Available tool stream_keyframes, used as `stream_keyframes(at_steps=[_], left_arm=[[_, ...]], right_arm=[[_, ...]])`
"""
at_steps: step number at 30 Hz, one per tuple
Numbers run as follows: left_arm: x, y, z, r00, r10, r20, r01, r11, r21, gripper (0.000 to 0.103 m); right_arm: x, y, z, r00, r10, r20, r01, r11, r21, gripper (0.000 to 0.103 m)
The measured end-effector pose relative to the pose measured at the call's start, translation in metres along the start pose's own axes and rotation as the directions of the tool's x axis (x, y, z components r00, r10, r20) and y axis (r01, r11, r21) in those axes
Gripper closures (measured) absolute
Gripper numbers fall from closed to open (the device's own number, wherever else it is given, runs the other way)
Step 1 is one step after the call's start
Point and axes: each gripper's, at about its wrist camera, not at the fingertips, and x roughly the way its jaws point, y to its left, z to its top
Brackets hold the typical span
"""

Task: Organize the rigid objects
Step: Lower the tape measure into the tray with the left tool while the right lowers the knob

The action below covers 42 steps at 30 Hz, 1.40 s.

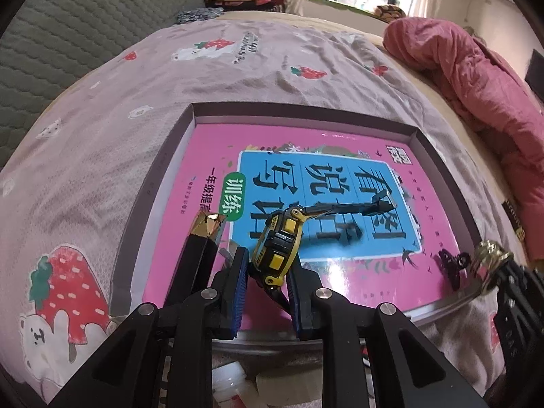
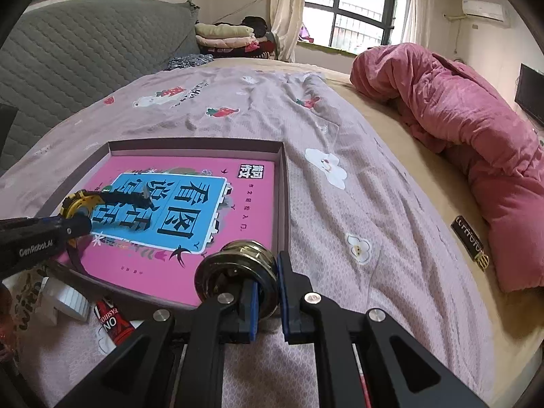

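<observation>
Quilted bedspread (image 2: 340, 129) — shallow box (image 2: 284, 176), glossy book (image 2: 251, 204), ridged tape measure (image 1: 277, 251)

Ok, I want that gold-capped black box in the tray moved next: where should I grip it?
Take the gold-capped black box across its black body, just below the cap, from above, one finger on each long side. Those sides look straight and flat; the faceted cap would probably slip.

1. Ahead of me, a bed under a mauve strawberry-print sheet (image 2: 340, 156).
2. Grey quilted headboard (image 2: 85, 54) to the left.
3. Pink duvet (image 2: 469, 129) bunched on the right.
4. Barred window (image 2: 350, 3), daylight, cream curtains (image 2: 282, 10).
5. Air conditioner (image 2: 482, 10) on the far wall.
6. Folded clothes (image 2: 224, 35) stacked beyond the bed.
</observation>
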Motion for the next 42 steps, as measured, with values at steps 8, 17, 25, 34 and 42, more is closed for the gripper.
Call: stream_keyframes(at_steps=[8, 17, 25, 34, 42], left_arm=[[0.0, 0.001, -0.003, 1.0, 0.0, -0.013, 0.001, 1.0, 0.031, 0.081], [0.002, 0.004, -0.006, 1.0, -0.006, -0.03, 0.007, 0.999, 0.033, 0.081], [0.003, 0.006, -0.007, 0.999, -0.003, -0.036, 0.004, 0.999, 0.036, 0.081], [0.003, 0.005, -0.009, 0.999, 0.012, -0.039, -0.01, 0.999, 0.051, 0.08], [0.003, 0.005, -0.009, 0.999, 0.006, -0.05, -0.003, 0.999, 0.051, 0.079]], right_arm=[[0.009, 0.011, -0.001, 1.0, 0.007, -0.003, -0.007, 0.997, -0.075, 0.093], [0.004, 0.005, -0.012, 1.0, 0.007, 0.011, -0.006, 0.997, -0.073, 0.091], [-0.005, 0.001, -0.014, 1.0, 0.024, 0.018, -0.023, 0.999, -0.044, 0.091], [-0.001, 0.001, -0.011, 1.0, 0.03, 0.0, -0.03, 0.999, -0.033, 0.091], [-0.008, -0.001, -0.014, 0.999, 0.041, 0.004, -0.041, 0.999, -0.007, 0.09]])
